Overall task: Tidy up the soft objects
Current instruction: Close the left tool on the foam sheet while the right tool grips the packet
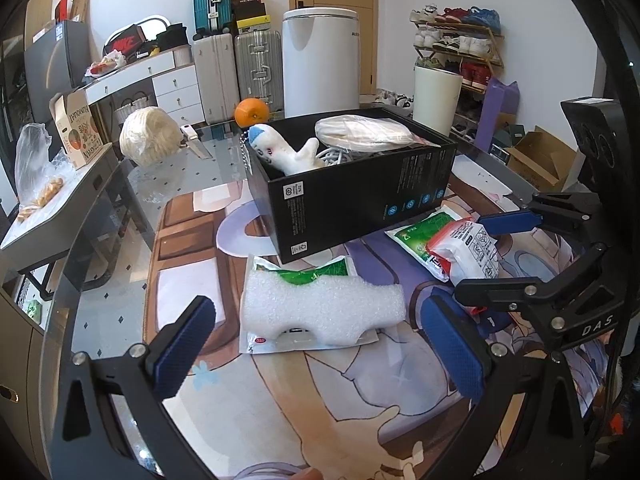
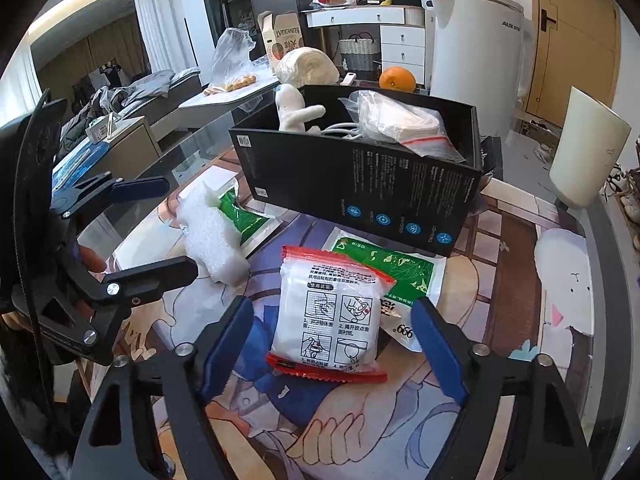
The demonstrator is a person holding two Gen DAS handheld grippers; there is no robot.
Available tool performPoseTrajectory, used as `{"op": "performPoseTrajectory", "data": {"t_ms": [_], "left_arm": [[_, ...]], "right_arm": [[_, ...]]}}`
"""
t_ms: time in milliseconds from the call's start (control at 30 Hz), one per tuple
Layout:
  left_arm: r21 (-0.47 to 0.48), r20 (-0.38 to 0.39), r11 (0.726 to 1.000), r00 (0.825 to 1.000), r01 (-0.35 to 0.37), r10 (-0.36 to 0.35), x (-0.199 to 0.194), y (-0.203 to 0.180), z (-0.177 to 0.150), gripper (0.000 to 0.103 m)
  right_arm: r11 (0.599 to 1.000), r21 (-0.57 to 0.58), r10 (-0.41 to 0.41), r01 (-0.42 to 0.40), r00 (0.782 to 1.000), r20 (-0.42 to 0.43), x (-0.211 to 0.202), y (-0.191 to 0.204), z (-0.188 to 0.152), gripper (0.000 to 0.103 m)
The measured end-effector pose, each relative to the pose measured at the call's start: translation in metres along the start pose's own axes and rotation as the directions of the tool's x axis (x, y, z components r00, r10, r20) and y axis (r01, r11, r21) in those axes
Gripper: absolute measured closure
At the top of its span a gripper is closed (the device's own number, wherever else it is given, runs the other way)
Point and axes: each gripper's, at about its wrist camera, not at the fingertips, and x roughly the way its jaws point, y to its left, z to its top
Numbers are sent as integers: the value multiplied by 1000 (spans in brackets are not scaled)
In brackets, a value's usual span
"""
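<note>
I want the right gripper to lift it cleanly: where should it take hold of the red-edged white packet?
Grip the red-edged white packet across its puffy middle, coming down from above with the right gripper: the packet lies flat, its long sides face the fingers, and its sealed red ends are thin.

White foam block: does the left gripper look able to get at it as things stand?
Probably yes. The left gripper is open, and the white foam block lies just ahead of its fingers on a green packet, with nothing between; the black box sits behind.
</note>
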Motion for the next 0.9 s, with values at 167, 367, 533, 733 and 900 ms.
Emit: {"op": "performPoseTrajectory", "data": {"t_ms": [167,367,533,733,900], "left_arm": [[5,-7,1000,1000,6,-6,0,0,0,0],[7,-10,1000,1000,11,-11,1,0,0,0],[15,-14,1000,1000,9,-9,1,-1,0,0],[21,-18,1000,1000,15,-15,0,0,1,0],[2,-33,998,997,69,-69,2,3,4,0]], "right_arm": [[1000,-9,-8,8,1000,-14,5,3,-2,30],[1000,-17,-16,16,1000,-15,4,2,-2,38],[999,-34,-19,18,1000,-15,3,3,-1,54],[999,-53,-13,13,1000,-10,-3,3,0,57],[999,-53,-4,5,1000,19,-15,1,2,57]]}}
